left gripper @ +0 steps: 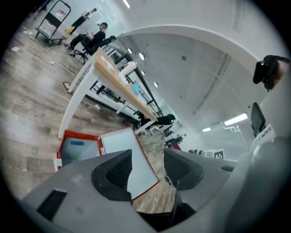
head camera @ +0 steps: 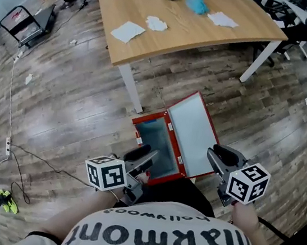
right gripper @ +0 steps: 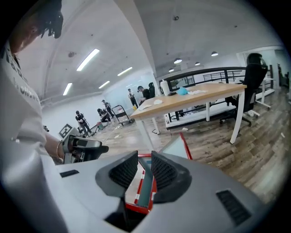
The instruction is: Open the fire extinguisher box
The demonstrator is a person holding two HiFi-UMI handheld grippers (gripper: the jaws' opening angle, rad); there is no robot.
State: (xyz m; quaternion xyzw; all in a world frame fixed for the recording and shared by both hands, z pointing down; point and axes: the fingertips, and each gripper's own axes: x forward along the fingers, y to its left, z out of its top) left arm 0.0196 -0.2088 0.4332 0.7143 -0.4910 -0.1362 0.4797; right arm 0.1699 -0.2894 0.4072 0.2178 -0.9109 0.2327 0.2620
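Head view: the fire extinguisher box (head camera: 149, 118) lies on the wooden floor (head camera: 72, 96), just in front of the person, near a leg of the wooden table (head camera: 183, 32). Its red-framed door (head camera: 194, 133) is swung open to the right, showing the grey inside. The left gripper (head camera: 143, 158) hovers at the box's near left corner. The right gripper (head camera: 223, 156) sits just beside the door's near right edge. A thin cable (head camera: 10, 99) trails over the floor at far left.

Left gripper view: the left gripper (left gripper: 148, 169) is released, its 2 jaws well apart with nothing between them. Beyond the jaws lie the box (left gripper: 75, 148) and its open door (left gripper: 132, 157), with the table (left gripper: 120, 84) farther off.

Right gripper view: the right gripper (right gripper: 144, 172) is also released, though its jaws stand with only a narrow gap. The box (right gripper: 144, 189) shows through that gap, lying beyond the pads, which do not press on it. The door (right gripper: 176, 144) rises above the right jaw. The left gripper (right gripper: 84, 148) shows at left and the table (right gripper: 195, 96) at far right.
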